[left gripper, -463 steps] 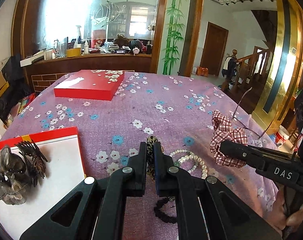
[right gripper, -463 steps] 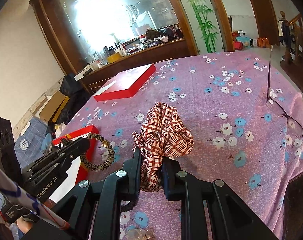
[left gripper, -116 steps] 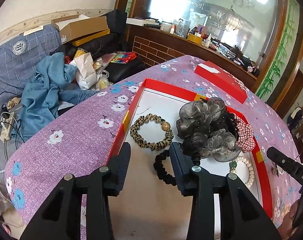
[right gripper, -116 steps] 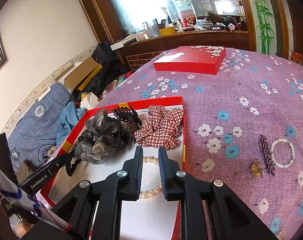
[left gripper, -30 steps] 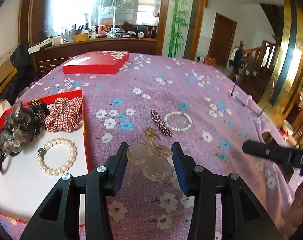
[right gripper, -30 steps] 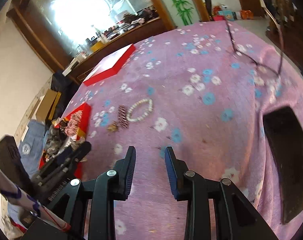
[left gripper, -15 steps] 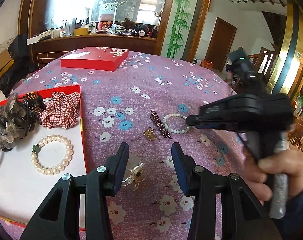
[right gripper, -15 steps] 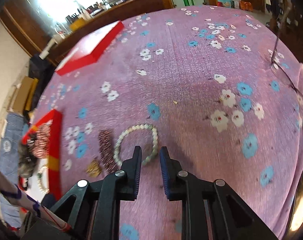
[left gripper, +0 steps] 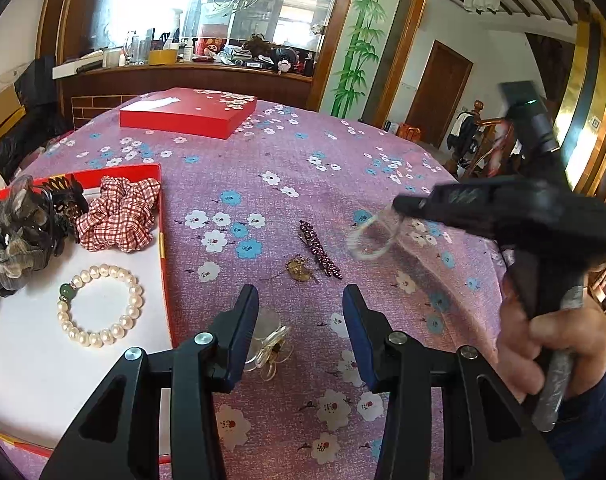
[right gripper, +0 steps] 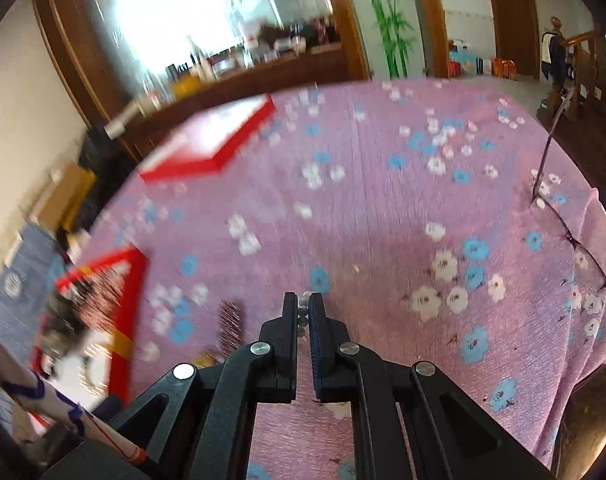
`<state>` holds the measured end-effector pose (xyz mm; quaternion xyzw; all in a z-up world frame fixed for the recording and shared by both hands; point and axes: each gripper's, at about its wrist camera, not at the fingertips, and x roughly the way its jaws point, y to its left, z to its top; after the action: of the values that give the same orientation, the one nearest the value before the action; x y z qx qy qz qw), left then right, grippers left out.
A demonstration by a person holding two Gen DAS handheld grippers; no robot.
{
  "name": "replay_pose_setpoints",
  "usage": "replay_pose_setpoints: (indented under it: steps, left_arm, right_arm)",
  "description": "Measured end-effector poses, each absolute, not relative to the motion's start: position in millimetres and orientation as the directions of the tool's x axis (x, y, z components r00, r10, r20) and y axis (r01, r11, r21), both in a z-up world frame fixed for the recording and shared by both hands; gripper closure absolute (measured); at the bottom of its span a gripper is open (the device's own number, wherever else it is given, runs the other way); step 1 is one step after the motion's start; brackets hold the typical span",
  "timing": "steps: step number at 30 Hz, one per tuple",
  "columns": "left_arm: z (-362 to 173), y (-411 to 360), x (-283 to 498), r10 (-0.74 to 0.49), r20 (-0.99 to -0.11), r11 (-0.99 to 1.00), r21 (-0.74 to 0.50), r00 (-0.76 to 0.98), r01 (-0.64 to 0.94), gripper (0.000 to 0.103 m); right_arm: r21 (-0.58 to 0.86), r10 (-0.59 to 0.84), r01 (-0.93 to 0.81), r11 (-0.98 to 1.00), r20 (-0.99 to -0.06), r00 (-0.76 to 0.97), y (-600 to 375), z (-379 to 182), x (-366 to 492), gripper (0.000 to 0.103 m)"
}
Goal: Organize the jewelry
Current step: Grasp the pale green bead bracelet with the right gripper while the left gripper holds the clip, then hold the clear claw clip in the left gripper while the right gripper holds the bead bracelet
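Purple floral cloth point(left gripper: 303, 168) covers a round table. At its 9 o'clock edge, a red tray point(left gripper: 165, 248) holds a pearl bracelet point(left gripper: 99, 306), a plaid scrunchie point(left gripper: 119, 218) and dark hair ties. Right gripper point(right gripper: 303, 306), at 3 o'clock, has just closed its jaws on a white bead bracelet point(left gripper: 369, 236), which hangs blurred off the cloth. Left gripper point(left gripper: 299, 320), at 6 o'clock, is partly open and empty above a clear clip point(left gripper: 269, 346). A beaded barrette point(left gripper: 319, 250) and gold brooch point(left gripper: 299, 270) lie mid-table.
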<state>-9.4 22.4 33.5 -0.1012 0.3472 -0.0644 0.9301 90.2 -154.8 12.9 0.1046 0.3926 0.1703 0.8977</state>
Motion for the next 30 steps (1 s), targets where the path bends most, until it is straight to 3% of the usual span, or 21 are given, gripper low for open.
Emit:
replay_pose_setpoints:
  steps: [8, 18, 22, 24, 25, 26, 30]
  left_arm:
    - [26, 21, -2, -0.19, -0.685, 0.973, -0.225, 0.703, 0.044, 0.058]
    - [15, 9, 5, -0.011, -0.765, 0.997, -0.054, 0.644, -0.048, 0.048]
    - [6, 1, 11, 0.004, -0.803, 0.999, -0.017, 0.596, -0.03, 0.048]
    - [1, -2, 14, 0.003, -0.819, 1.0, -0.008, 0.574, -0.016, 0.051]
    - [2, -2, 14, 0.008, -0.812, 1.0, -0.002, 0.584, -0.018, 0.068]
    - [3, -3, 14, 0.005, -0.81, 1.0, -0.004, 0.587, -0.014, 0.073]
    - [5, -5, 18, -0.011, -0.795, 1.0, -0.018, 0.607, -0.005, 0.074]
  right_arm:
    - [0.383, 0.441, -0.244, 0.891, -0.6, 0.668, -161, 27, 76, 0.097]
    - [0.392, 0.472, -0.281, 0.876, -0.581, 0.662, -155, 32, 69, 0.097]
    - [0.392, 0.482, -0.294, 0.872, -0.579, 0.657, -151, 32, 66, 0.097]
    - [0.392, 0.485, -0.299, 0.87, -0.578, 0.655, -150, 32, 66, 0.097]
    - [0.393, 0.488, -0.301, 0.869, -0.577, 0.655, -150, 32, 66, 0.097]
    - [0.394, 0.489, -0.302, 0.868, -0.576, 0.655, -151, 32, 65, 0.097]
    - [0.4, 0.494, -0.304, 0.865, -0.57, 0.657, -151, 33, 65, 0.097]
